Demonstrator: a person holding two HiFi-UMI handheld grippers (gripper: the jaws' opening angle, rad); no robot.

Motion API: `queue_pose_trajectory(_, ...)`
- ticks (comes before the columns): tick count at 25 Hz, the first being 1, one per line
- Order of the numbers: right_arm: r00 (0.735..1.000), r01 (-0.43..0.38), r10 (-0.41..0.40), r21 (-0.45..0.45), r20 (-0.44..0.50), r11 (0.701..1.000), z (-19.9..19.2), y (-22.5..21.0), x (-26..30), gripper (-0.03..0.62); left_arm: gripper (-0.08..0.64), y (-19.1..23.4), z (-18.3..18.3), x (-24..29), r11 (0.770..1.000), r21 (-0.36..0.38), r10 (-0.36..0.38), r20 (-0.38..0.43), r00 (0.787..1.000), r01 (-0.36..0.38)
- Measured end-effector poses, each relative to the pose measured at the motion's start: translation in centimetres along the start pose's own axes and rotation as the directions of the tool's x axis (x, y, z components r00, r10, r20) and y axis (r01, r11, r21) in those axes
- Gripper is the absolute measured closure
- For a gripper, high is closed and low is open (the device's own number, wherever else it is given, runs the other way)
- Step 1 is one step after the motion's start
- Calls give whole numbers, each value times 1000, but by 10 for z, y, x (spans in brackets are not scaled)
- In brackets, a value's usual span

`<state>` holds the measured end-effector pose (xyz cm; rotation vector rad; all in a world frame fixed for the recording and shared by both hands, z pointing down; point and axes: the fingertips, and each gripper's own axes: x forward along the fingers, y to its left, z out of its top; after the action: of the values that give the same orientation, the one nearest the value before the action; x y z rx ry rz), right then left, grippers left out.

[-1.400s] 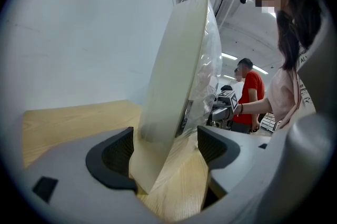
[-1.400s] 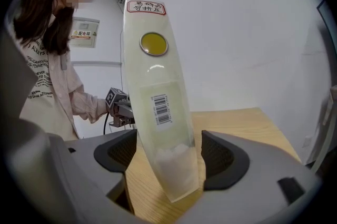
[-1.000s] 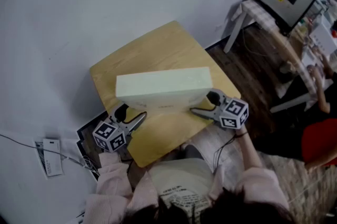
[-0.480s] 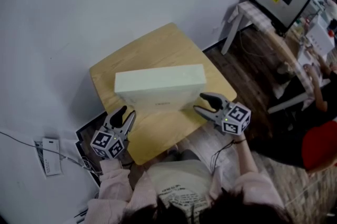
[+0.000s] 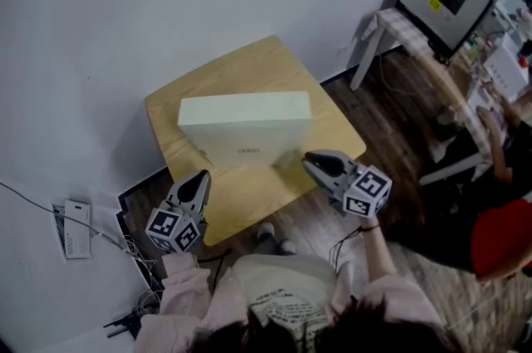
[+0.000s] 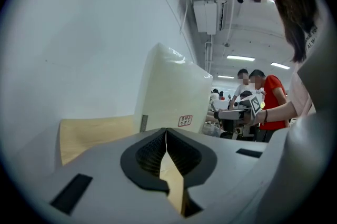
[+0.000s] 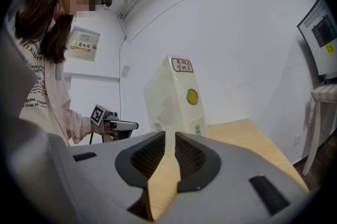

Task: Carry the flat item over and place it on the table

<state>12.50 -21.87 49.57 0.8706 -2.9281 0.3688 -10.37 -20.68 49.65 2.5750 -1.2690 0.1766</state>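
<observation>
The pale flat box [image 5: 243, 127] is seen standing on its edge in the middle of the wooden desk [image 5: 328, 131]. The left tongs [image 5: 198, 181] are held apart from it at the near left edge; they have just been closed fully, on nothing. The right tongs [image 5: 314, 163], near the box's right corner, have just been narrowed to a slit and are empty.

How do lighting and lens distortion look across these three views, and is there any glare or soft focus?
Head view: dim, corners vignetted, the pale green flat box sharp on the round-cornered wooden table. Left gripper view: heavy fisheye, glare on the box's top edge. Right gripper view: fisheye too, wall lines bowed, black surround.
</observation>
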Motion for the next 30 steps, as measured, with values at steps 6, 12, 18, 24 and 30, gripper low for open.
queue_pose_trajectory(6, 999, -31, 31, -6, 13, 1000, 5, 22, -8, 569, 566, -29, 0, -8, 1000, 10, -6, 19, 1000, 5)
queue_pose_trajectory(12, 998, -63, 63, -3, 27, 998, 8, 38, -14, 607, 566, -57, 0, -16, 1000, 25, -16, 25, 1000, 15)
queue_pose_trajectory(18, 994, -98, 99, -18, 45, 995, 11, 58, -19, 607, 566, -79, -2, -24, 998, 53, -29, 28, 999, 28)
queue_pose_trajectory(24, 992, -109, 112, -64, 56, 992, 11, 67, -22, 606, 566, -95, 1, -23, 996, 77, -50, 42, 998, 47)
queue_pose_trajectory(30, 990, -121, 127, -89, 57, 989, 11, 76, -24, 607, 566, -102, -2, -22, 994, 94, -61, 32, 998, 57)
